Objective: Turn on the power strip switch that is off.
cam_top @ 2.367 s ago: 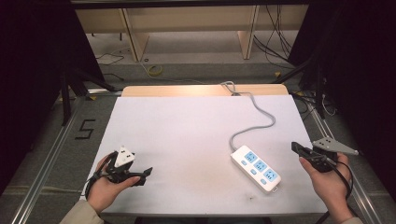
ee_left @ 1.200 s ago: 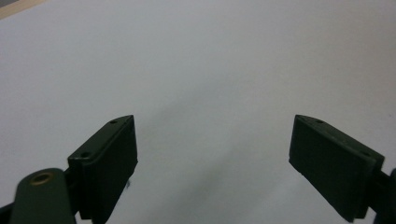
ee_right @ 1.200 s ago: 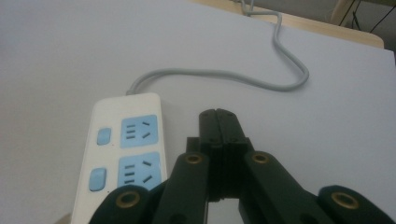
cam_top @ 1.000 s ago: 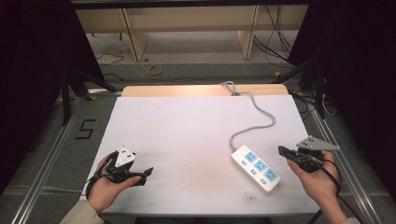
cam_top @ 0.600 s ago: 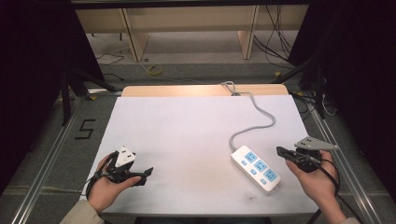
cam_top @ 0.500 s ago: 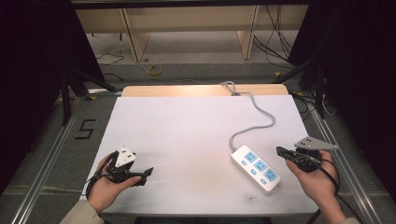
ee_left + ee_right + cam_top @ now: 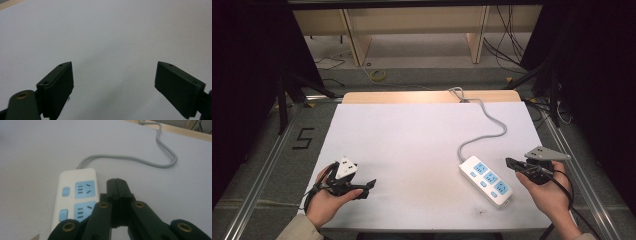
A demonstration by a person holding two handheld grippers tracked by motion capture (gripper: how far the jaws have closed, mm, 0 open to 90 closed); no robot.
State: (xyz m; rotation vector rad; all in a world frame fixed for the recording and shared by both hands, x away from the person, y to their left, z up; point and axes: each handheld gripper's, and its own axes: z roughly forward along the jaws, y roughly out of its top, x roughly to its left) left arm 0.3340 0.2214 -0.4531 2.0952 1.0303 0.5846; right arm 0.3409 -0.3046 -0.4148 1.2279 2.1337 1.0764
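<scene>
A white power strip (image 7: 489, 180) with blue sockets lies at the right front of the white table (image 7: 412, 135). Its grey cable (image 7: 484, 135) snakes off over the far edge. My right gripper (image 7: 509, 163) is shut with nothing in it, its tip just right of the strip and slightly above the table. In the right gripper view the closed jaws (image 7: 116, 180) point along the right side of the power strip (image 7: 75, 195), with the cable (image 7: 140, 161) curving beyond. My left gripper (image 7: 368, 189) rests at the front left, open. In the left gripper view its jaws (image 7: 113, 65) stand wide apart over bare table.
A wooden strip (image 7: 412, 96) runs along the table's far edge. Metal rails (image 7: 267, 165) flank the table on both sides. Shelving and loose cables (image 7: 507, 47) stand on the floor behind.
My right gripper has shifted left, closer to the power strip, and then stayed put. The left gripper has not moved.
</scene>
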